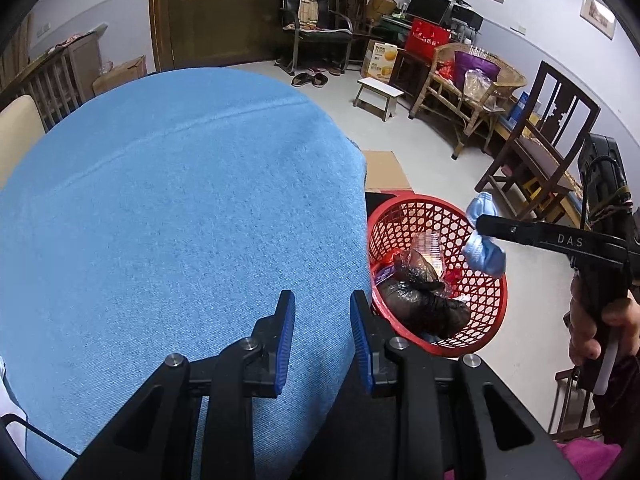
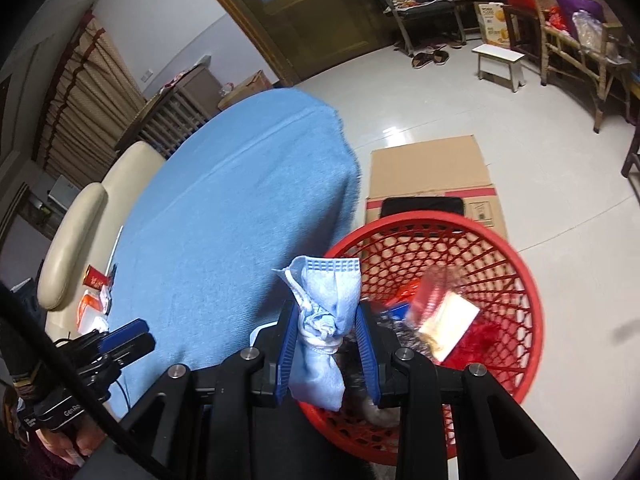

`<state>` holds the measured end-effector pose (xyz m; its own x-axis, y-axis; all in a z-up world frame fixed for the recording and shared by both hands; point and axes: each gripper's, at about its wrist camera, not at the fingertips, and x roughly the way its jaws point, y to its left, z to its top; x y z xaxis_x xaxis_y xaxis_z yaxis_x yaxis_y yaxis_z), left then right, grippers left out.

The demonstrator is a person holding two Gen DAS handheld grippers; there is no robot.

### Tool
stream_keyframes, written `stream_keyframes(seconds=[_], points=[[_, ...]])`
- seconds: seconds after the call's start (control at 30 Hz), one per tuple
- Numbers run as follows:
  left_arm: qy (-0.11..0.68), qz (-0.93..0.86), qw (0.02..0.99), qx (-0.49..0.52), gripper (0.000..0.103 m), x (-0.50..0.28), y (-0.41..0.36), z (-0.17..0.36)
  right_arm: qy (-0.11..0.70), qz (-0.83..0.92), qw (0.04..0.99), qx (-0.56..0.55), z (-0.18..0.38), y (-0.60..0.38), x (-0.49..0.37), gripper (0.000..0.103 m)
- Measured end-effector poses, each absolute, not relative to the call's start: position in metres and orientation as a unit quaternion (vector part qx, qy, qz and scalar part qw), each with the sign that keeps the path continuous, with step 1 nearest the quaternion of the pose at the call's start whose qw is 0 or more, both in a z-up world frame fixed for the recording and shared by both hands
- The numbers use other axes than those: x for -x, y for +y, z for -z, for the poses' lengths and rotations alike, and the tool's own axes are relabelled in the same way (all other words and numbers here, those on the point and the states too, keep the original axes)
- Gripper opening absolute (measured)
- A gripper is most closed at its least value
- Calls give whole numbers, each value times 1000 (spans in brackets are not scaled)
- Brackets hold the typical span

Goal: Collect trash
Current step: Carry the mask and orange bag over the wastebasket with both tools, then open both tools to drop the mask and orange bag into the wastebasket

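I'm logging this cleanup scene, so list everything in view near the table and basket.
Crumpled blue face mask: one, light blue, between the right gripper's fingers above the basket.
Round red plastic lattice basket: one, red, on the floor beside the table.
Black plastic bag: one, dark, inside the basket.
Blue cloth-covered table: one, blue, left of the basket.
Flattened brown cardboard: one, brown, on the floor behind the basket.
Small white stool: one, white, farther back.
Left gripper: black with blue pads, open, empty, at the table edge.
Right gripper: black with blue pads, holding the mask.

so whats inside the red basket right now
In the red basket: a dark plastic bag, a clear wrapper and red scraps. Whatever lies beneath them is covered. The blue mask, in the right gripper, hangs above.
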<state>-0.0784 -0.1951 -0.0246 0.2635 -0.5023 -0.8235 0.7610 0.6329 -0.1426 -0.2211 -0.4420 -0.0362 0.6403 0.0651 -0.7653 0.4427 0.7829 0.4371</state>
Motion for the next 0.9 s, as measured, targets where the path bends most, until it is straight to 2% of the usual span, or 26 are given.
stream_keyframes(seconds=[0.9], points=[[404,340,833,-164,29,81,-173,3,434,153,843,-279,29,-440,235,32]])
